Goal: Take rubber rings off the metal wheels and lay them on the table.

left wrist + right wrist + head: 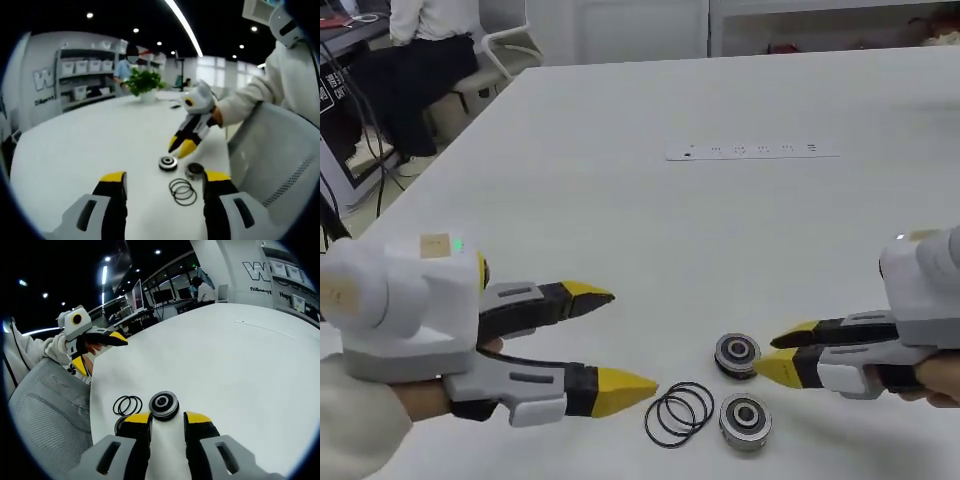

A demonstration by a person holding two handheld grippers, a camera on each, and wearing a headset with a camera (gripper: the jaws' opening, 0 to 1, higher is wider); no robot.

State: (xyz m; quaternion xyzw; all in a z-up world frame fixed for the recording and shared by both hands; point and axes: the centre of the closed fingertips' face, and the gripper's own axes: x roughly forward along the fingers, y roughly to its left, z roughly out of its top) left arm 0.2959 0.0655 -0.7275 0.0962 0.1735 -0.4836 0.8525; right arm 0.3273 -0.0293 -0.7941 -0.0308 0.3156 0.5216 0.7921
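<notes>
Two metal wheels lie on the white table (650, 200), one (737, 352) behind the other (745, 418). Beside them is a small pile of black rubber rings (678, 410). My left gripper (632, 340) stands open to the left of the rings, holding nothing. My right gripper (768, 354) is open a little, its tips just right of the far wheel. In the right gripper view that wheel (163, 405) sits just ahead of the gripper (167, 418), with the rings (127, 404) to its left. The left gripper view shows both wheels (168, 162) (194, 170), the rings (182, 190) and the right gripper (181, 146).
A flat white strip with small marks (752, 151) lies farther back on the table. A mesh chair back (280, 165) stands close behind the near table edge. A person (430, 40) sits at a desk at the far left. A potted plant (142, 82) stands on the table's far end.
</notes>
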